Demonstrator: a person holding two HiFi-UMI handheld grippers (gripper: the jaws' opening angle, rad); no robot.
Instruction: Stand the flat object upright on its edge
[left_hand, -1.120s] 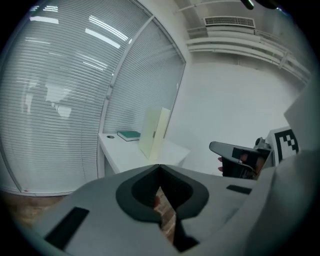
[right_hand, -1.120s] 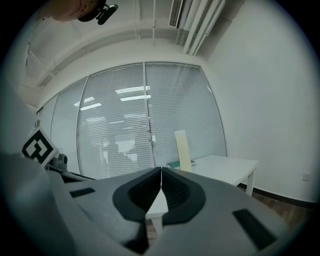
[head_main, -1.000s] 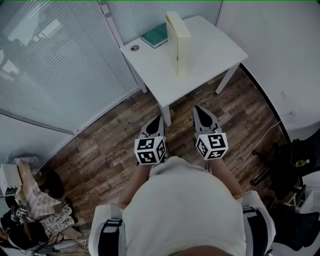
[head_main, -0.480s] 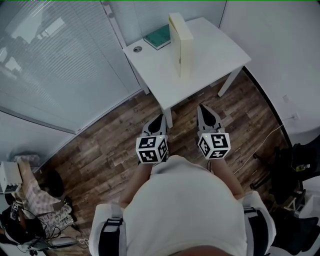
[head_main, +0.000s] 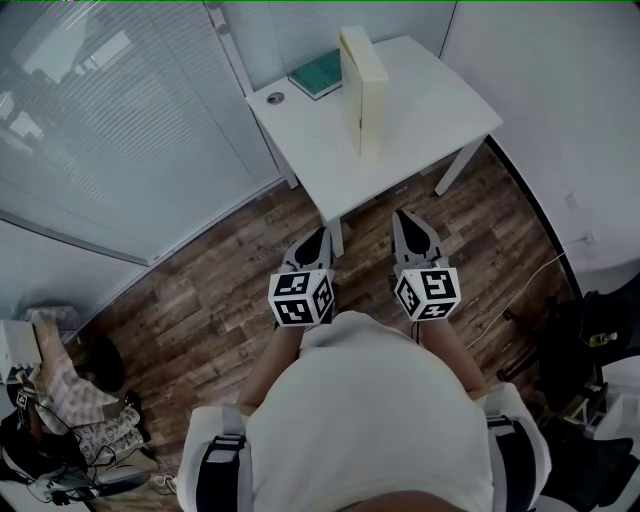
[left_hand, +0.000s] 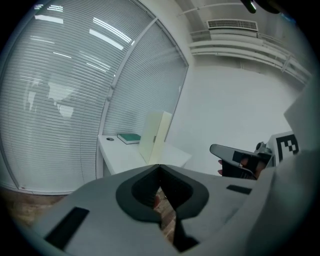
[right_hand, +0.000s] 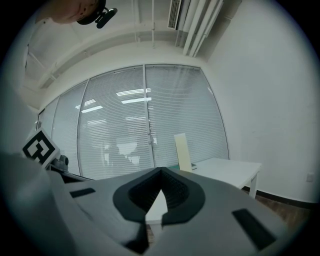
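Box, perhaps cardboard, upright on table.

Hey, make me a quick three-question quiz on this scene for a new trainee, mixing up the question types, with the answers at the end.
1. True or false: the cream panel stands upright on its edge on the white table.
2. What lies flat on the table near the panel? A) a green book B) a red mug C) a laptop
3. Fill in: the left gripper and the right gripper are held over the floor short of the table, each empty with its jaws ___.

Key: 1 true; 2 A; 3 shut.
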